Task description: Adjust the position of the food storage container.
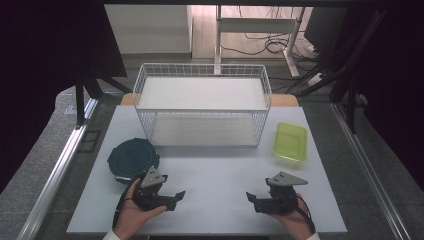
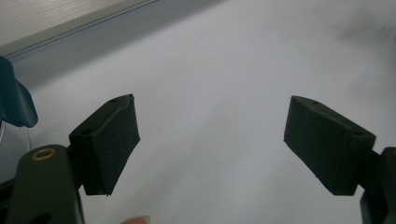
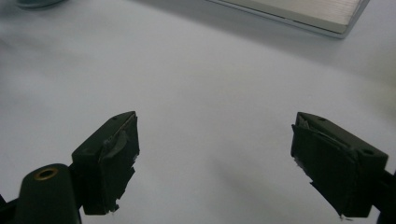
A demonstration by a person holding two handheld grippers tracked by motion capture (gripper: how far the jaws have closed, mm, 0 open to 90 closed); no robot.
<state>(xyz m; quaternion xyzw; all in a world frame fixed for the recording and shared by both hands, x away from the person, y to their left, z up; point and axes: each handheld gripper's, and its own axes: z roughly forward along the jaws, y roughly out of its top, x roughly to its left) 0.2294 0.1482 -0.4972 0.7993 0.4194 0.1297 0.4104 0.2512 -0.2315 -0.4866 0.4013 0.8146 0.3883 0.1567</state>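
A hand holds my left gripper (image 1: 179, 196) low at the table's front left, jaws pointing right toward the middle. It stands open (image 2: 210, 144) over bare white tabletop with nothing between its pads. A second hand holds my right gripper (image 1: 249, 197) at the front right, facing left toward the other one. Its jaws are open too (image 3: 215, 158), with only tabletop between them. A dark blue round lidded container (image 1: 133, 159) lies just behind the left gripper; its edge (image 2: 14, 98) shows in the left gripper view. A lime green rectangular container (image 1: 291, 141) lies at the right.
A white wire basket rack (image 1: 202, 107) with two shelves stands at the back middle of the white table (image 1: 215, 180). Metal rails (image 1: 60, 165) run along both sides of the table. A desk frame and cables sit on the floor beyond.
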